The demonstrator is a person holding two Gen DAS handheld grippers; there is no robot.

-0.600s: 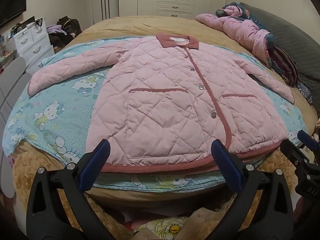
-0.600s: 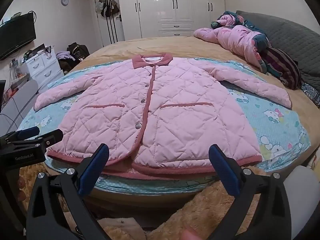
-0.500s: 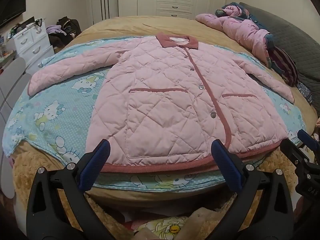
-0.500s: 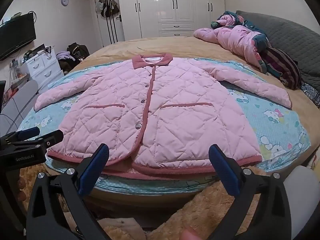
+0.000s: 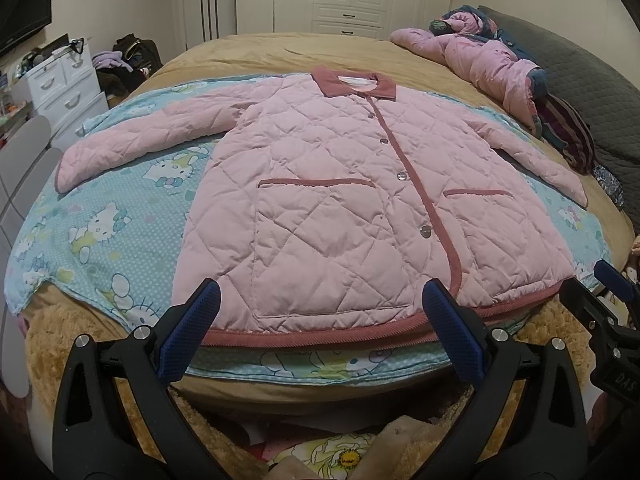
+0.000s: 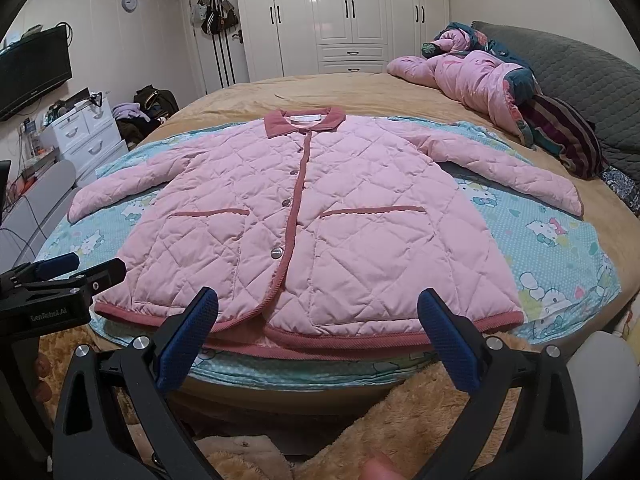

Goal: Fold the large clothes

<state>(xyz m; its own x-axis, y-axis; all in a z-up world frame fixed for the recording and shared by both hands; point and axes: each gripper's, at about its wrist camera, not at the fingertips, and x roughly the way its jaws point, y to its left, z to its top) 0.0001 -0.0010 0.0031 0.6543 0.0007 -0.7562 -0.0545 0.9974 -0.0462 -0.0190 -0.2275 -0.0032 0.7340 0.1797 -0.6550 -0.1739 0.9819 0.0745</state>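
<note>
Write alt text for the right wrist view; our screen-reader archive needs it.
A pink quilted jacket lies flat, buttoned, sleeves spread, on a cartoon-cat sheet over a bed. The right tongs hover open at its hem, empty.

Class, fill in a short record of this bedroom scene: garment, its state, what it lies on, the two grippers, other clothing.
garment: pink quilted jacket
state: spread flat, buttoned, sleeves out, unfolded
surface: cartoon-print sheet on a tan bed
left gripper: open, near the hem, holding nothing
right gripper: open, near the hem, holding nothing
other clothing: crumpled pink coat by the headboard
</note>
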